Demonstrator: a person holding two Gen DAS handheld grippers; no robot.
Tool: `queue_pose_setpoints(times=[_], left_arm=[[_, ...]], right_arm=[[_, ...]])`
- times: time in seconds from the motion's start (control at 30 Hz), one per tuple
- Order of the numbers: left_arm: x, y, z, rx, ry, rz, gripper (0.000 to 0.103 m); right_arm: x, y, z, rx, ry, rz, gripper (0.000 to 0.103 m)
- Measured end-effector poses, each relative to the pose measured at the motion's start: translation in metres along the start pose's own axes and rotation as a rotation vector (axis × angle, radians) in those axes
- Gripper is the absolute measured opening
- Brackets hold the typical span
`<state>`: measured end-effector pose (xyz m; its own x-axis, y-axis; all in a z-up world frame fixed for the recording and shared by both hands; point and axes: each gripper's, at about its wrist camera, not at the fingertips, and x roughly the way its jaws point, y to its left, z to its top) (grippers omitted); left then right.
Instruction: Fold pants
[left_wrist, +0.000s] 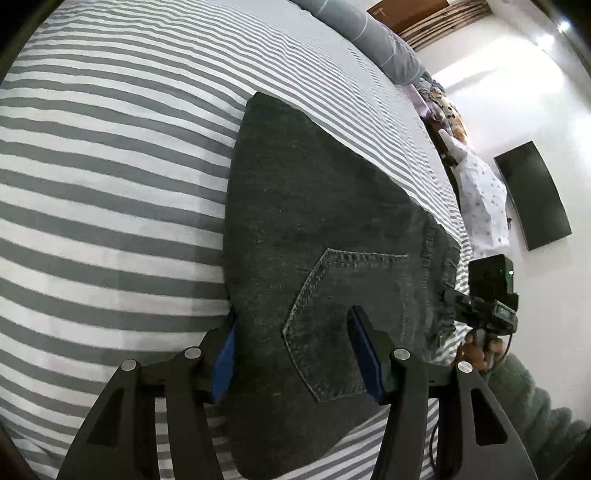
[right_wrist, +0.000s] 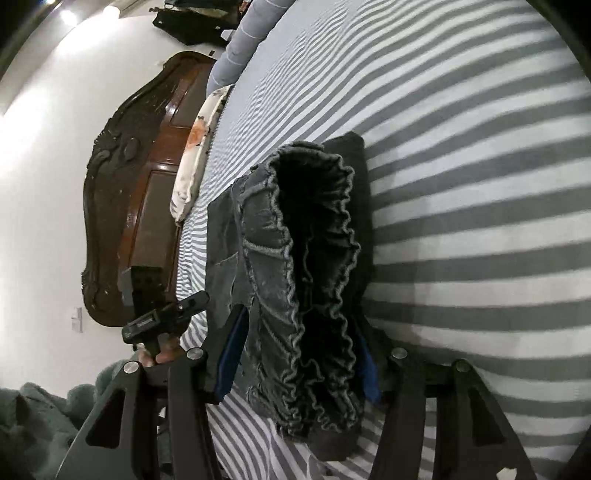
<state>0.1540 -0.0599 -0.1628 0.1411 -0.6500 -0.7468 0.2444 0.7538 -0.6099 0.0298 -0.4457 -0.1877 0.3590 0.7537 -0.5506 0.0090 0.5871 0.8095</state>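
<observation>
Dark denim pants (left_wrist: 314, 229), already doubled into a compact slab, lie on a bed's striped sheet (left_wrist: 110, 184) with a handheld gripper posted at each end of the bundle's near edge. The left gripper (left_wrist: 291, 350) straddles the back-pocket corner: one blue pad (left_wrist: 223, 354) sits at the outer edge of the cloth and the other over the pocket, jaws partly spread, and the fabric between them looks flat, not pinched. From this tool the long axis of the bundle runs straight ahead and away, tapering toward the far pillows (left_wrist: 369, 33).

The right gripper (right_wrist: 301, 354) faces the ruffled elastic waistband (right_wrist: 314, 229), which bulges up between its fingers; the jaws stand about half apart, and though the bunched waistband crowds against both blue pads, the fisheye view leaves it unclear whether they truly press on the cloth. From this tool too the pants stretch forward and away.

Both hands are about equally near, each already at its own corner of the waist end, so the coming fold appears to turn on lifting that near edge and carrying it forward along the long axis toward the far end. In the left wrist view, the person's right hand (left_wrist: 480, 350) and a green sleeve (left_wrist: 535, 398) show just beside the bundle.
</observation>
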Motion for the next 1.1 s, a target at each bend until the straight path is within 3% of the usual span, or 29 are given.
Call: queue_pose_setpoints(times=[0.23,0.3,0.37,0.47,0.57,0.8,1.1], left_arm=[[0.003,-0.003,0.003,-0.012,-0.026,0.035,0.056],[0.004,-0.009,0.001,0.017,-0.026,0.067,0.056],[0.003,-0.016,-0.002,0.051,-0.026,0.125,0.041],[-0.003,-0.014,-0.003,0.003,-0.042,0.125,0.026],[-0.008,-0.018,-0.006,-0.016,-0.062,0.135,0.019],[-0.036,-0.044,-0.004,0.04,-0.128,0.111,0.016],[-0.075,-0.039,0.034,0.079,-0.203,0.158,0.016]], right_arm=[[0.004,0.007,0.001,-0.026,-0.031,-0.052,0.052],[0.005,0.01,0.0,-0.02,-0.039,-0.072,0.043],[0.005,0.013,-0.003,-0.023,-0.041,-0.101,0.034],[0.007,0.024,-0.007,-0.004,-0.063,-0.106,0.028],[0.004,0.044,-0.011,-0.032,-0.095,-0.132,0.026],[-0.005,0.085,-0.007,-0.061,-0.123,-0.163,0.025],[0.016,0.125,0.042,-0.106,-0.133,-0.178,0.025]])
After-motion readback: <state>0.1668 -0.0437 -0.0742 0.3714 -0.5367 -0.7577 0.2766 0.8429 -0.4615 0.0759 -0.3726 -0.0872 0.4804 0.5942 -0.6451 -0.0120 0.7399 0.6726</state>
